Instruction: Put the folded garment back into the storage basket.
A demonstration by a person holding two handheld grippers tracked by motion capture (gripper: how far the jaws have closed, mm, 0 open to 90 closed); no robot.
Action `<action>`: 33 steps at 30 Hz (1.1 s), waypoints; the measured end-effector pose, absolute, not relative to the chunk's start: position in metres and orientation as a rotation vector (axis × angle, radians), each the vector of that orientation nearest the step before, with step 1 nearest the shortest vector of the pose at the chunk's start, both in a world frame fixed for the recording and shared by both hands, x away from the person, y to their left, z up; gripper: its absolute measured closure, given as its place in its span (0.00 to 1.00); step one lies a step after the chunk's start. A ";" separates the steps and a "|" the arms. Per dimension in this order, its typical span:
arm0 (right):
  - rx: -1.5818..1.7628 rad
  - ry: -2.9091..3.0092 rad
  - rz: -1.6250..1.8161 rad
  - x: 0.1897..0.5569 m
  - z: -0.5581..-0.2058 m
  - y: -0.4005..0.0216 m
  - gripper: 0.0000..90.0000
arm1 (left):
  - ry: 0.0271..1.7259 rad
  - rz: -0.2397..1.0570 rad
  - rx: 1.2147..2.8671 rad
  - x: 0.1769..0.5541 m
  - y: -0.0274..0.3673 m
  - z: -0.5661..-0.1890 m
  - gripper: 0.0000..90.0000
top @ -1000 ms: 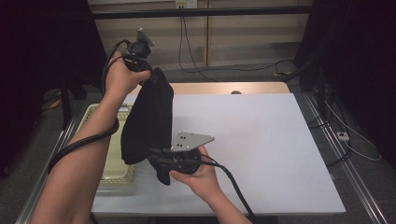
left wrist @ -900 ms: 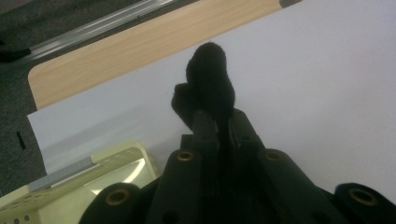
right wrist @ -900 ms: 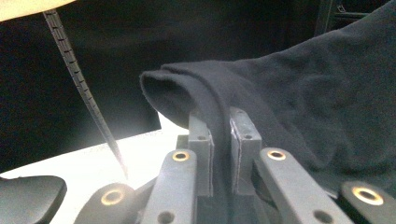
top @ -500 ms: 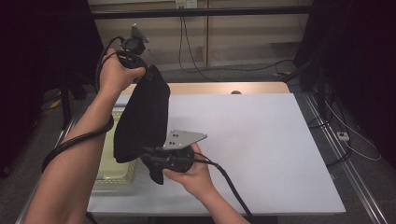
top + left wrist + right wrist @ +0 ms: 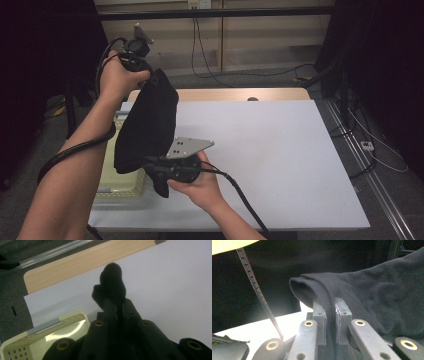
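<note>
Two tools pinch one black cloth: the left tool raised high at far left, the right tool low over the worktop.

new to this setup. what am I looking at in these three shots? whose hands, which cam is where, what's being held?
No robot here: a person holds handheld tongs in each hand. The high view is a fixed camera looking down over the white table. The other two pictures come from cameras riding on each tool, looking along its black jaws.

The left tongs are raised and pinch the top of a black cloth; the right tongs pinch its lower edge, so the cloth hangs stretched between them, off the table. Both gripper views show fabric clamped between the jaws.

On the table's left side sits a pale yellow perforated basket, partly under the cloth.
</note>
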State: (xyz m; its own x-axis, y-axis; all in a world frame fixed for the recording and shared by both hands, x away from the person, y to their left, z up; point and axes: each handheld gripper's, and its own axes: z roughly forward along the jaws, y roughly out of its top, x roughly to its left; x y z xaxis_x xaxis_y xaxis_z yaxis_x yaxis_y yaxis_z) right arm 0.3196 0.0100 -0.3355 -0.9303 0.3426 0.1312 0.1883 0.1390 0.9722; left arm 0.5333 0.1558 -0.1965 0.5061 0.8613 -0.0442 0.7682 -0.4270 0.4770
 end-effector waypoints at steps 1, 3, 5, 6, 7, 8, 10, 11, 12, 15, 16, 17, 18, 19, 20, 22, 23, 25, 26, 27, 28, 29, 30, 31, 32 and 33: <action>0.533 2.278 1.913 0.320 -0.335 0.011 0.91 | 1.346 0.287 2.311 0.533 0.156 -0.196 0.94; 0.526 2.278 1.915 0.320 -0.334 0.012 0.91 | 1.347 0.292 2.315 0.534 0.158 -0.195 0.94; 0.519 2.275 1.921 0.321 -0.333 0.014 0.91 | 1.349 0.289 2.316 0.534 0.158 -0.195 0.94; 0.519 2.273 1.925 0.321 -0.333 0.015 0.91 | 1.357 0.290 2.314 0.534 0.159 -0.195 0.94; 0.518 2.275 1.924 0.321 -0.332 0.016 0.91 | 1.357 0.290 2.314 0.534 0.159 -0.195 0.94; 0.512 2.277 1.924 0.321 -0.332 0.017 0.91 | 1.349 0.292 2.326 0.535 0.160 -0.195 0.94; 0.510 2.276 1.923 0.321 -0.331 0.018 0.91 | 1.356 0.286 2.316 0.535 0.161 -0.195 0.94; 0.506 2.275 1.925 0.322 -0.331 0.018 0.91 | 1.353 0.287 2.319 0.535 0.162 -0.195 0.94; 0.506 2.275 1.925 0.322 -0.331 0.018 0.91 | 1.361 0.287 2.317 0.535 0.162 -0.195 0.94; 0.512 2.280 1.929 0.323 -0.330 0.020 0.91 | 1.365 0.289 2.322 0.535 0.163 -0.194 0.94; 0.510 2.280 1.930 0.323 -0.330 0.020 0.91 | 1.366 0.290 2.321 0.535 0.163 -0.194 0.94; 0.509 2.282 1.931 0.324 -0.330 0.020 0.91 | 1.364 0.289 2.324 0.536 0.164 -0.193 0.94; 0.508 2.281 1.932 0.324 -0.329 0.021 0.91 | 1.364 0.289 2.328 0.536 0.164 -0.193 0.94; 0.501 2.279 1.933 0.324 -0.329 0.021 0.91 | 1.368 0.292 2.326 0.536 0.165 -0.193 0.94; 0.496 2.279 1.933 0.324 -0.329 0.022 0.91 | 1.368 0.292 2.326 0.536 0.165 -0.193 0.94; 0.497 2.284 1.932 0.324 -0.328 0.023 0.91 | 1.371 0.289 2.321 0.536 0.166 -0.192 0.94; 0.491 2.283 1.935 0.325 -0.328 0.024 0.91 | 1.373 0.291 2.319 0.536 0.166 -0.191 0.94; 0.490 2.279 1.937 0.325 -0.328 0.025 0.91 | 1.364 0.295 2.329 0.537 0.169 -0.190 0.94; 0.489 2.279 1.943 0.326 -0.327 0.026 0.91 | 1.364 0.295 2.329 0.537 0.169 -0.190 0.94; 0.489 2.279 1.943 0.326 -0.327 0.026 0.91 | 1.369 0.294 2.324 0.537 0.170 -0.189 0.94; 0.486 2.281 1.943 0.326 -0.327 0.027 0.91 | 1.379 0.296 2.316 0.537 0.171 -0.188 0.94; 0.486 2.281 1.943 0.326 -0.326 0.028 0.91 | 1.372 0.298 2.323 0.538 0.172 -0.187 0.94; 0.485 2.281 1.947 0.327 -0.326 0.029 0.91 | 1.378 0.296 2.316 0.538 0.173 -0.187 0.94; 0.480 2.283 1.949 0.328 -0.324 0.031 0.91 | 1.377 0.297 2.317 0.538 0.176 -0.185 0.94; 0.480 2.283 1.949 0.328 -0.324 0.031 0.91 | 1.377 0.297 2.317 0.538 0.176 -0.185 0.94; 0.480 2.284 1.956 0.329 -0.324 0.033 0.91 | 1.386 0.296 2.311 0.538 0.178 -0.185 0.94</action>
